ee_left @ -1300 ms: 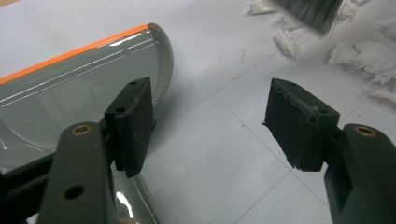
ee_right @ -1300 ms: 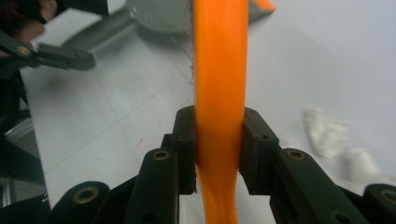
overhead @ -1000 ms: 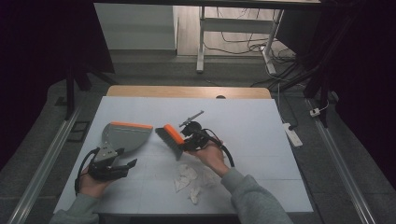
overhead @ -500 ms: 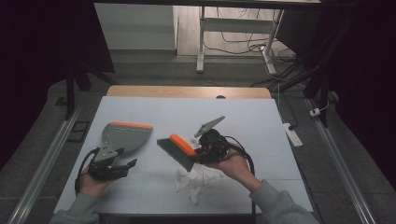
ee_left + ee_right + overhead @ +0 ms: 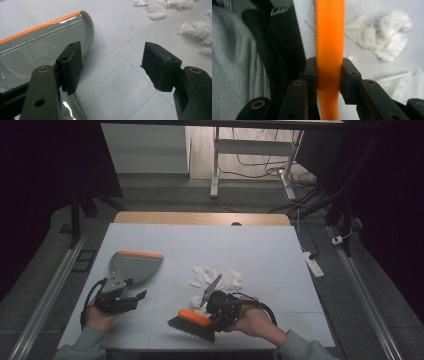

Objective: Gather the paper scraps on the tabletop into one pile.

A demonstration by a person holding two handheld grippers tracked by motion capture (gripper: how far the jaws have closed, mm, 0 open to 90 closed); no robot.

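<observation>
Right hand-held gripper [image 5: 212, 317] clamps the stiff, light orange-backed hand brush [image 5: 192, 324] by its slippery handle, lower centre; left hand-held gripper [image 5: 134, 297] gapes empty.

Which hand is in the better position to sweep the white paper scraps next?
The right. Its tool already clamps the orange-backed brush just beside the white paper scraps. The left tool stands open beside the grey dustpan.

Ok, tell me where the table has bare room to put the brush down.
Bare: the far half of the white table, beyond the grey dustpan with orange lip; also the right side past the white paper scraps. Crowded: the near middle, around scraps and orange-backed brush.
</observation>
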